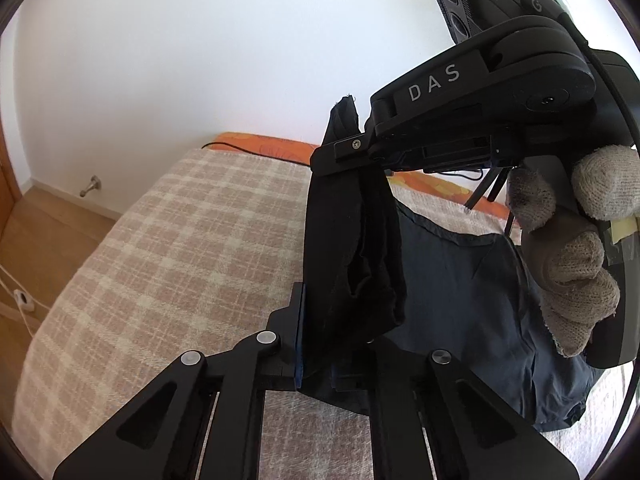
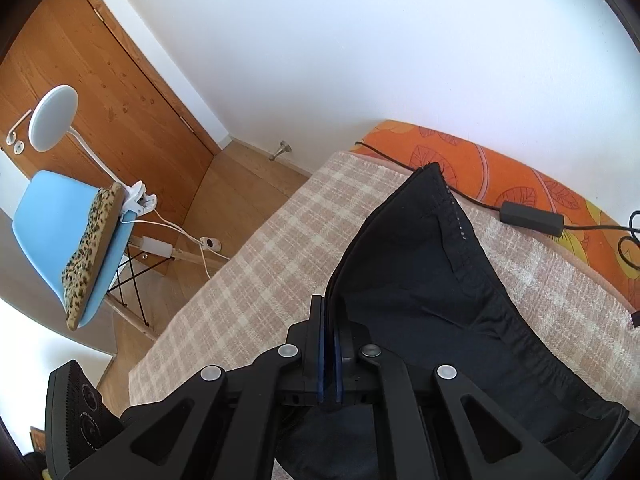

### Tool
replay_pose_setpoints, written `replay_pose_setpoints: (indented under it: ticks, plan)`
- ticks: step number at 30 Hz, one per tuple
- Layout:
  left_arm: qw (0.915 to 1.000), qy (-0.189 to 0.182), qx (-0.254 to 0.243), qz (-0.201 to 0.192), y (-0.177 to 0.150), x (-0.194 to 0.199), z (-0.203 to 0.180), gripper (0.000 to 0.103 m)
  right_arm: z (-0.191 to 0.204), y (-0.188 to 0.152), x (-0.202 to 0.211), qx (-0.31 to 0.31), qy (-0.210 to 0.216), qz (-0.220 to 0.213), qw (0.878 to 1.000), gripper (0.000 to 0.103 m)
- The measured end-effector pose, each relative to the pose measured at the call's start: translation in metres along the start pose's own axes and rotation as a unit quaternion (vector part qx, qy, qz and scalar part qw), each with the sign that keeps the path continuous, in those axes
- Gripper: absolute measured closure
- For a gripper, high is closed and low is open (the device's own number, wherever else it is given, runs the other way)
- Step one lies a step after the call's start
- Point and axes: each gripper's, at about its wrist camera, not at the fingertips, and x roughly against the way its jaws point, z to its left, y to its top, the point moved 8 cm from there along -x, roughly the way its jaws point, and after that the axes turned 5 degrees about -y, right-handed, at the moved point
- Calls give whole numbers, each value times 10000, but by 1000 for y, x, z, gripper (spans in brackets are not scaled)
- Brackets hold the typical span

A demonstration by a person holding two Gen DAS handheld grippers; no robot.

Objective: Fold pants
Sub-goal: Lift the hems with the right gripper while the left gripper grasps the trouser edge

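Only pants (image 2: 432,280) on blanket (image 2: 256,280)

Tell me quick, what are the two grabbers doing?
Left gripper: shut on the black pants.
Right gripper: shut on the pants too, lifting them off the checked blanket.

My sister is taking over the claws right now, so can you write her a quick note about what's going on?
Left claw: shut on the pants.
Right claw: shut on the pants too, seen higher in the left view.
Pants: dark, pinched part lifted, the rest lying on the checked blanket on the bed.
Done: both claws have a grip.
Left: lay the lifted part over and flatten it. How far the fold has got is unclear.
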Motion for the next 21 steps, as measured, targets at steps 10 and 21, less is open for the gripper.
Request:
replay_pose_setpoints:
  ticks: [10, 21]
  plan:
    - [9993, -165, -127, -321, 40, 38, -5, 100, 13, 25, 44, 191, -8, -363, 9992, 102]
    - [9952, -645, -672, -303, 51, 60, -88, 100, -13, 12, 119, 168, -99, -601, 9980, 102]
